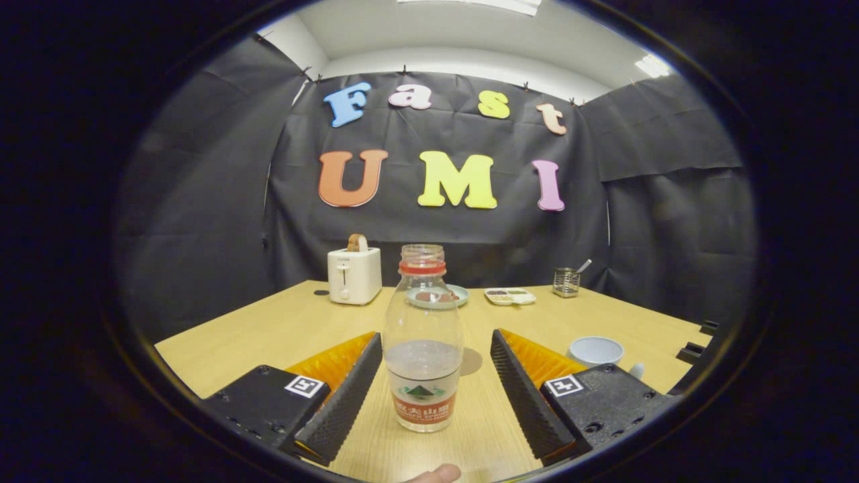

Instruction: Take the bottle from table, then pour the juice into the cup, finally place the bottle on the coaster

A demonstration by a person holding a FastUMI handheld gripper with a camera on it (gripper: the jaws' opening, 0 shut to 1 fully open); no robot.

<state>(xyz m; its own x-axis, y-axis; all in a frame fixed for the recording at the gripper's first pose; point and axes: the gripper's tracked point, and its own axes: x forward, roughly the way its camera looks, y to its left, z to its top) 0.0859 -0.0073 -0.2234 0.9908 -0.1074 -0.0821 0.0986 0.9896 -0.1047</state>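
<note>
1. The bottle (423, 339) stood upright on the table (268, 332), uncapped, clear-walled, with a red ring at the neck and a label low on its body; liquid filled roughly its lower part.
2. The gripper (429, 382) was spread wide, the bottle between its fingers (342, 396), with a gap on the right side and the left finger close to or perhaps grazing it.
3. A cup (595, 350) sat on the table beyond the right finger.
4. A fingertip (436, 474) showed just before the bottle.
5. Far back stood a toaster (354, 274), a plate (439, 296), a tray (510, 296) and a mesh holder (566, 282) near the far edge.
6. Bare tabletop lay open left of the gripper.
</note>
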